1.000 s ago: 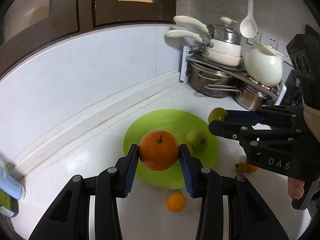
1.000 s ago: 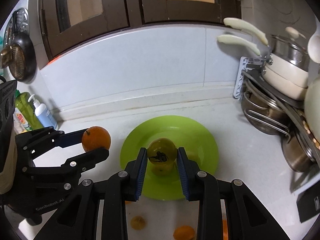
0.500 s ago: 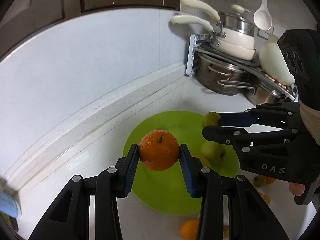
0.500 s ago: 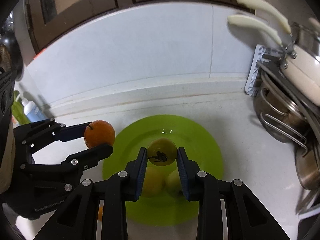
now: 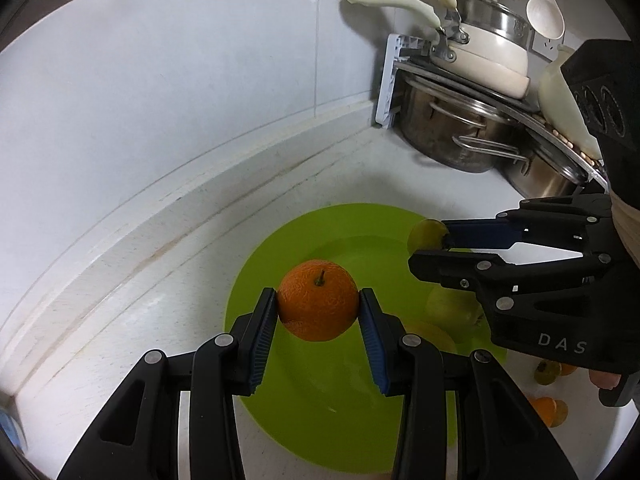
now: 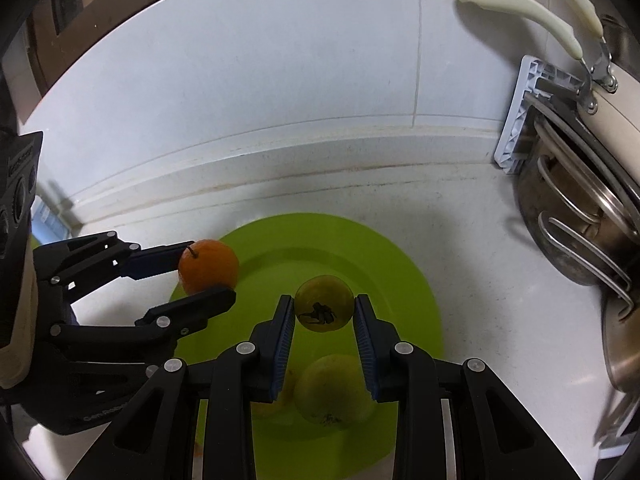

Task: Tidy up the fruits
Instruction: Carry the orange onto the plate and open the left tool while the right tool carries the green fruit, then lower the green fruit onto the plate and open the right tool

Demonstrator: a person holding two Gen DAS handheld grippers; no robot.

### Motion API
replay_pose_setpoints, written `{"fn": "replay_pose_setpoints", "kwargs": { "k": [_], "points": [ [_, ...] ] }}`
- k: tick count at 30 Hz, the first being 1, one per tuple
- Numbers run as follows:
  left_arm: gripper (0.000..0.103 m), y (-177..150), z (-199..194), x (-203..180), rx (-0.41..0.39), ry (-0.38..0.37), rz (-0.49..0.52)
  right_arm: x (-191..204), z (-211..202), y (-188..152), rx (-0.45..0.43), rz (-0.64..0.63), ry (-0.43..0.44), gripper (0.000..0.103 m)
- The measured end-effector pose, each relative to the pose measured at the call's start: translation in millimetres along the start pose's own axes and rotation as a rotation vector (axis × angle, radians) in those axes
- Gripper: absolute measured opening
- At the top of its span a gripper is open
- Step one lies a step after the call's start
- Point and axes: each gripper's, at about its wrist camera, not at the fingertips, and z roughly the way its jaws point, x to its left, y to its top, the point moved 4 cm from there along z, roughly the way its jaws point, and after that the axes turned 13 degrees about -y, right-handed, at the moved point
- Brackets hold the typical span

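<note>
The left gripper point(image 5: 318, 312) is clenching an orange point(image 5: 318, 306), its blue pads point(image 5: 262, 336) pressing the fruit's two sides with the stem facing up. The orange is hanging in the air over the near-left part of the green plate point(image 5: 320, 412), not touching it. The right wrist view is showing the same pair from the side, with the left gripper point(image 6: 200, 276) reaching in over the plate's left rim point(image 6: 428, 320) and the orange point(image 6: 209, 266) sitting between its tips.

The right gripper point(image 6: 324, 312) is gripping a small yellow-green fruit point(image 6: 324, 303) that is bearing a dark mark on its skin; what kind of fruit it is I cannot tell. It too is hanging above the plate, nearer the middle. In the left wrist view the right gripper point(image 5: 430, 246) is coming in from the right, and only a sliver of that fruit point(image 5: 426, 234) is showing between its fingers.

Lying on the plate just under the right gripper are a pale green apple point(image 6: 334, 390) and a second yellowish fruit point(image 5: 430, 336) beside it, partly hidden by the fingers.

Off the plate to the right, small orange and green fruits point(image 5: 550, 372) are resting on the white countertop point(image 5: 160, 312).

Farther back, steel pots point(image 5: 452, 136) are sitting in a corner rack point(image 5: 388, 80), with a cream pan point(image 5: 476, 56) on top and a white ladle point(image 5: 545, 4) hanging on the wall.
</note>
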Motion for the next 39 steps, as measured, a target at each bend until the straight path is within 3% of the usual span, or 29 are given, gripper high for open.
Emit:
{"fn": "replay_pose_setpoints", "kwargs": {
  "k": [9, 12, 18, 39],
  "points": [
    [0.041, 1.7, 4.1, 1.7, 0.0, -0.009, -0.012, 2.5, 5.7, -0.6, 0.017, -0.008, -0.001, 0.032],
    [0.047, 2.2, 0.7, 2.1, -0.01, 0.002, -0.012, 3.0, 6.1, -1.1, 0.019, -0.012, -0.002, 0.032],
    [0.048, 0.7, -15.1, 0.8, -0.034, 0.022, -0.017, 2.5, -1.1, -3.1, 0.004, -0.013, -0.01, 0.032],
    [0.062, -17.2, -116.4, -67.7, -0.208, 0.053, 0.022, 2.2, -114.8, -30.4, -0.193, 0.032, -0.043, 0.034]
  ]
}}
